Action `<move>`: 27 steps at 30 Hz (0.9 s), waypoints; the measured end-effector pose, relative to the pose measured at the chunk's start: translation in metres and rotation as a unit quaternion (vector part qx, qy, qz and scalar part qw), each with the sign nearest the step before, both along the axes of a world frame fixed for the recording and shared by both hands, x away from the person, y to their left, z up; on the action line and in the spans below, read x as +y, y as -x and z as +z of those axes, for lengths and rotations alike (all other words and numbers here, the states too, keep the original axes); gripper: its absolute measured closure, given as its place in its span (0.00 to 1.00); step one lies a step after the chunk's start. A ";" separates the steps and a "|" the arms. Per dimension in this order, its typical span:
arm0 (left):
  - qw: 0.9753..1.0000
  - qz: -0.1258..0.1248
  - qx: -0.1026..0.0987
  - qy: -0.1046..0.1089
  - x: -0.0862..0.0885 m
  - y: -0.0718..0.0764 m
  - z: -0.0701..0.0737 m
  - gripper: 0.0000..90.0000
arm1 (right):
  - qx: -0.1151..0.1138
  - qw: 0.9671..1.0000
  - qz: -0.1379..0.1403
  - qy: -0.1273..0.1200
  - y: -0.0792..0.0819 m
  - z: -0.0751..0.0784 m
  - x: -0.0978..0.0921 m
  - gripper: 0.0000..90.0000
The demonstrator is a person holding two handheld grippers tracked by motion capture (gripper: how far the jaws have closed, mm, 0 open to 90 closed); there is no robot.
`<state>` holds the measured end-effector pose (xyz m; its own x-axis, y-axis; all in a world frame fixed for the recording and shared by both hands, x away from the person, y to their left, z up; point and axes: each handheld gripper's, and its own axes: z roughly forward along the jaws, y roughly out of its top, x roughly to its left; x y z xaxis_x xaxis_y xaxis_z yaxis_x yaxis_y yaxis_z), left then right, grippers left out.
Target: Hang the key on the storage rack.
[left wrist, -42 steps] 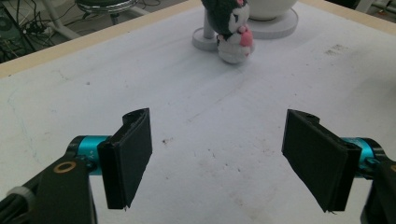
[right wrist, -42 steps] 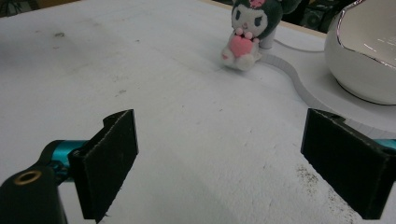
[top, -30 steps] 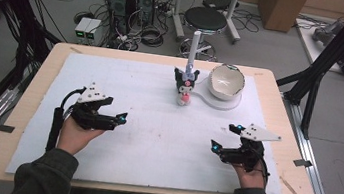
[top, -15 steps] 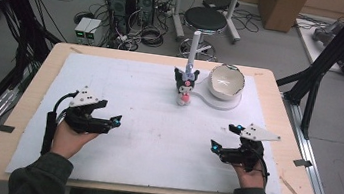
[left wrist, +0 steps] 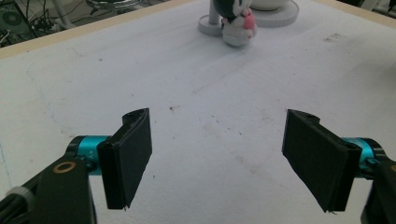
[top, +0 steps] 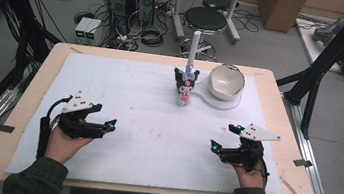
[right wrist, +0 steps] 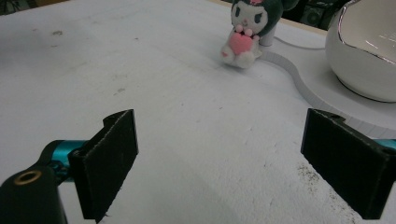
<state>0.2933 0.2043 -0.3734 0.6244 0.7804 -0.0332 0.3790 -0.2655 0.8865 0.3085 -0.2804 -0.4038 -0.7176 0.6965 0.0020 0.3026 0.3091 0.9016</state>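
Two tools, left (top: 112,124) and right (top: 215,146), both spread wide, holding nothing, low over the white surface (top: 126,86). One plush toy (top: 185,83), upright at the far middle, just beside a white bowl (top: 226,80). Likely light, soft, squashable; best pinched across the body, below the head.

A plush toy (top: 184,85) stands at the table's (top: 35,84) twelve o'clock, a white bowl (top: 226,80) just beside it at three o'clock. The left gripper (top: 105,127) sits at eight o'clock, the right gripper (top: 219,144) at four, both jaws apart.
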 end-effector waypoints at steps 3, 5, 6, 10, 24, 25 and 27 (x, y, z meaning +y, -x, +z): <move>1.000 0.001 0.000 0.000 0.001 0.002 -0.001 0.27 | 0.000 1.000 0.000 0.000 0.000 0.000 0.000 0.11; 1.000 0.000 0.000 0.000 0.002 0.003 -0.002 0.27 | 0.000 1.000 0.000 0.000 0.000 0.000 0.000 0.11; 1.000 0.000 -0.001 0.001 0.002 0.004 -0.002 0.27 | 0.000 1.000 0.000 0.000 0.000 0.000 0.000 0.11; 1.000 0.000 -0.001 0.002 0.004 0.007 -0.003 0.27 | 0.002 1.000 0.000 0.000 0.000 0.000 0.000 0.11; 1.000 0.005 -0.001 0.006 0.011 0.016 -0.008 0.27 | 0.001 1.000 0.000 0.001 0.000 0.000 0.001 0.11; 1.000 0.007 -0.001 0.008 0.011 0.017 -0.009 0.27 | 0.001 1.000 0.000 0.002 0.000 0.000 0.000 0.11; 1.000 0.005 -0.001 0.007 0.012 0.018 -0.009 0.27 | 0.001 1.000 0.000 0.002 0.000 0.000 0.000 0.11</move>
<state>0.2752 0.2167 -0.3825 0.6159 0.7866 -0.0440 0.3806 -0.2482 0.8908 0.3086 -0.2800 -0.4041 -0.7171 0.6969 0.0014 0.3048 0.3119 0.8999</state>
